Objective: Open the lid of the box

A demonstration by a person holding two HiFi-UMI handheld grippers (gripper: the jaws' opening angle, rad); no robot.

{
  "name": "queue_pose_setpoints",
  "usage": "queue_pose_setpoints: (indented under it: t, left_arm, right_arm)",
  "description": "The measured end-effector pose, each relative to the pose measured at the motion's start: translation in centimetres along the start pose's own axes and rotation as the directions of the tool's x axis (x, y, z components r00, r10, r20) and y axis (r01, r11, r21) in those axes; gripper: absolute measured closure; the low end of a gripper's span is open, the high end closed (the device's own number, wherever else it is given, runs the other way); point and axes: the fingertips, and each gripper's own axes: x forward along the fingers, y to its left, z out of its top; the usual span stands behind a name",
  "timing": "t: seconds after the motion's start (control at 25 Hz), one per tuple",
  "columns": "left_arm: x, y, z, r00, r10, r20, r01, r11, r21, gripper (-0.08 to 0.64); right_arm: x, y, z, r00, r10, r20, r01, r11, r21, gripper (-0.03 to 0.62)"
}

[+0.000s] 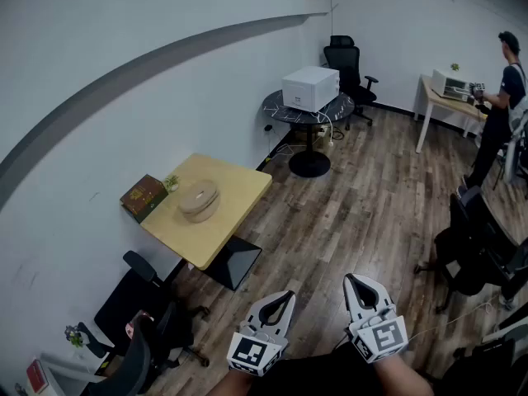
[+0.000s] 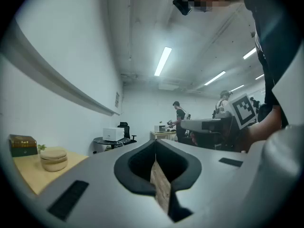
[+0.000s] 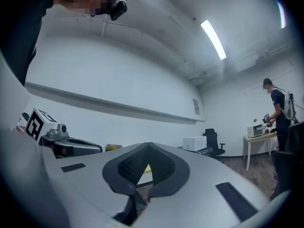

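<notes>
Pale wood marks the round box [image 1: 200, 200], a low, drum-shaped container whose domed lid [image 1: 199, 193] sits flush on top, closed, with a thin seam showing where the lid meets the base in the left gripper view [image 2: 53, 158]. It stands near the middle of a square yellow counter [image 1: 235, 190] set against the white wall, well apart from both claws. A second, dark box [image 1: 144, 196] with a patterned top lies at the counter's wall-side corner, and one small green plant [image 1: 171, 182] stands just beside it, between the dark box and the round one. That makes two boxes, one plant and one counter. In the foreground, above the plank floor [image 1: 363, 196], a person holds two claws low and level: the left claw [image 1: 286, 295] is pressed together with nothing in it, its tips meeting in its own view [image 2: 155, 144], and the right claw [image 1: 355, 279] is likewise closed and empty [image 3: 149, 145]. Each carries one marker cube. Farther back, one round dark table [image 1: 276, 106] bears one white appliance [image 1: 310, 87], with one black office chair [image 1: 346, 60] behind it. One black chair [image 1: 136, 304] stands at the lower left below the counter, and more dark chairs crowd the right edge, too overlapped to count. At the far right one person [image 1: 503, 97] stands at one white desk [image 1: 441, 101], facing away.
</notes>
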Motion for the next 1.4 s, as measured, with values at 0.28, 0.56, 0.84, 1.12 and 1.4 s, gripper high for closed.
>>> queue_pose_setpoints:
  t: [0.28, 0.56, 0.84, 1.12, 1.4]
  left_arm:
    - [-1.3, 3.1, 1.5, 0.996, 0.074, 0.042, -0.075, 0.997, 0.011, 0.538]
    - [-0.1, 3.0, 1.5, 0.997, 0.071, 0.025, -0.070, 0.997, -0.036, 0.538]
    - [-1.3, 4.4, -0.4, 0.997, 0.075, -0.015, -0.075, 0.995, -0.064, 0.538]
    - [-3.2, 6.3, -1.5, 0.997, 0.066, -0.050, -0.070, 0.994, -0.085, 0.538]
    - [-1.3, 8.2, -2.6, 0.992, 0.090, -0.086, -0.100, 0.989, -0.111, 0.538]
  right_arm:
    - [1.3, 2.5, 0.6, 1.000, 0.022, -0.009, -0.022, 0.999, -0.045, 0.574]
    - [2.0, 0.9, 0.5, 0.999, 0.021, -0.024, -0.021, 1.000, -0.019, 0.574]
    - [3.1, 1.7, -1.0, 0.999, -0.005, -0.031, 0.005, 1.000, 0.007, 0.572]
    - [4.8, 3.3, -1.1, 0.999, 0.033, -0.033, -0.034, 0.999, -0.022, 0.571]
    - [7.7, 2.7, -2.6, 0.991, 0.099, -0.089, -0.102, 0.994, -0.032, 0.458]
